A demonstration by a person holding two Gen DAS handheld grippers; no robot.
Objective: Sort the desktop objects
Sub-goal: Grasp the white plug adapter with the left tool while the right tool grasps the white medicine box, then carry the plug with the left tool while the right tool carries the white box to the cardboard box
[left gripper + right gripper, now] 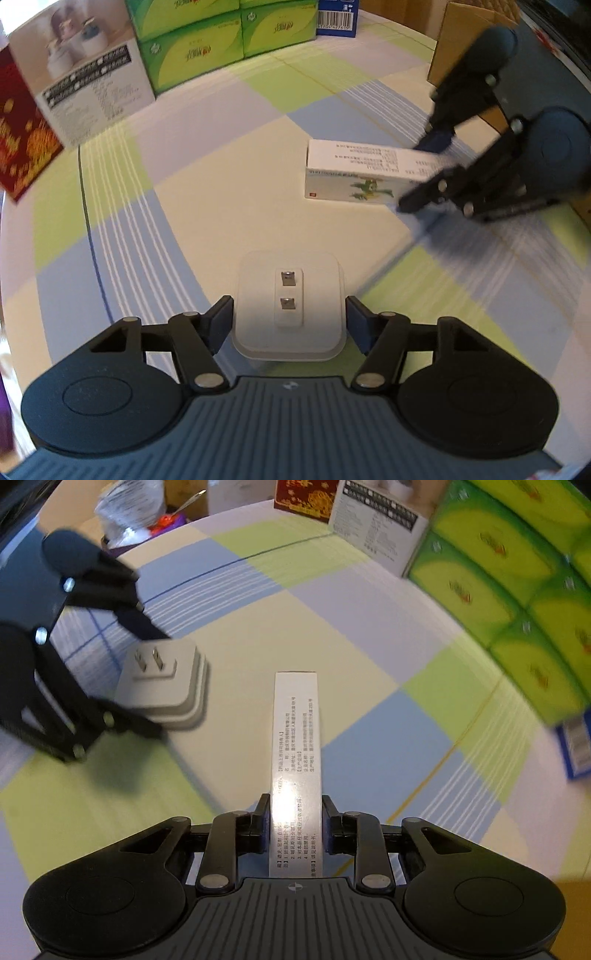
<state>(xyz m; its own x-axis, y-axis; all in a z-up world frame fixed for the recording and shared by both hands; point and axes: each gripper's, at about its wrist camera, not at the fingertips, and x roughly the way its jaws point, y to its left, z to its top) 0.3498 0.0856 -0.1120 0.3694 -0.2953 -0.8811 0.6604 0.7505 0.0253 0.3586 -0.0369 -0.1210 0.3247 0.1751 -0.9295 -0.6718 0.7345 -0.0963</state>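
Observation:
A white charger plug (288, 306) with two metal prongs facing up sits between the fingers of my left gripper (290, 317), which is shut on its sides. In the right wrist view the same charger (166, 679) is clamped in the left gripper (151, 679) at the left. A white medicine box (354, 166) with a green picture on its side is held at one end by my right gripper (421, 171). In its own view the right gripper (295, 812) is shut on the long narrow box (295, 720), which points away from it.
A checked tablecloth (221, 166) in green, blue and cream covers the table. Stacked green tissue boxes (207, 48), a white product box (88, 85), a red box (22, 140) and a blue box (336, 18) line the far side. A cardboard box (465, 37) stands at the right.

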